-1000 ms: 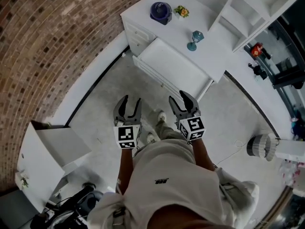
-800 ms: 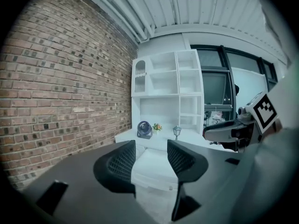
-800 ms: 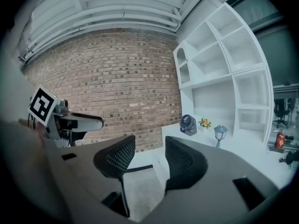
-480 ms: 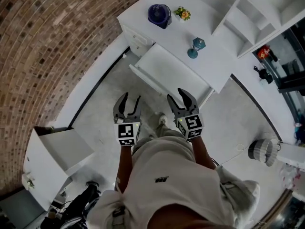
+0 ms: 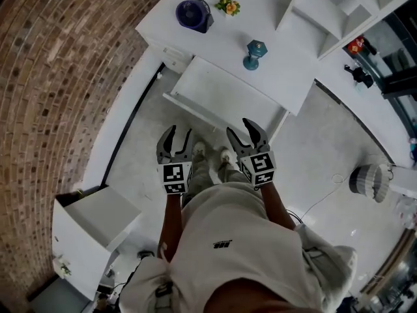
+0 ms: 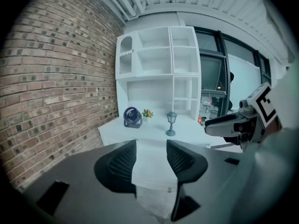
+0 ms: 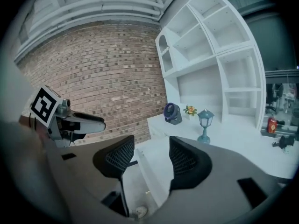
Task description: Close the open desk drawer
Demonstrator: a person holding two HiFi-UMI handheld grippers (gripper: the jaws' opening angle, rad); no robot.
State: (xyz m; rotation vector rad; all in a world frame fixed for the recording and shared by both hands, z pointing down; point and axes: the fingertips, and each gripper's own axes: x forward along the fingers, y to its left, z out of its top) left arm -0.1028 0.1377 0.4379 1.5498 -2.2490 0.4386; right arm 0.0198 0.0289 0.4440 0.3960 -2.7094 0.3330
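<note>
Left gripper point(image 5: 180, 135), right gripper point(image 5: 242, 130): jaws apart, empty, side by side near open desk drawer point(image 5: 221, 100) front edge.

Drawer point(image 5: 221, 100): plain white, like your desk point(image 5: 287, 77) and shelves point(image 5: 326, 12).
Brick wall point(image 5: 52, 77): red-brown bricks, pale mortar lines.
Fan point(image 5: 193, 13): dark blue.
Flowers point(image 5: 228, 6): yellow-orange over green.
Lantern point(image 5: 253, 54): teal.
Your left gripper point(image 5: 180, 132): black, grid-patterned pads point(image 6: 122, 164), black-and-white square markers on its cube point(image 5: 173, 177).
Your right gripper point(image 5: 241, 128): the same black, the same markers.
Floor point(image 5: 313, 149): pale grey.
Your shirt point(image 5: 228, 240): off-white.
</note>
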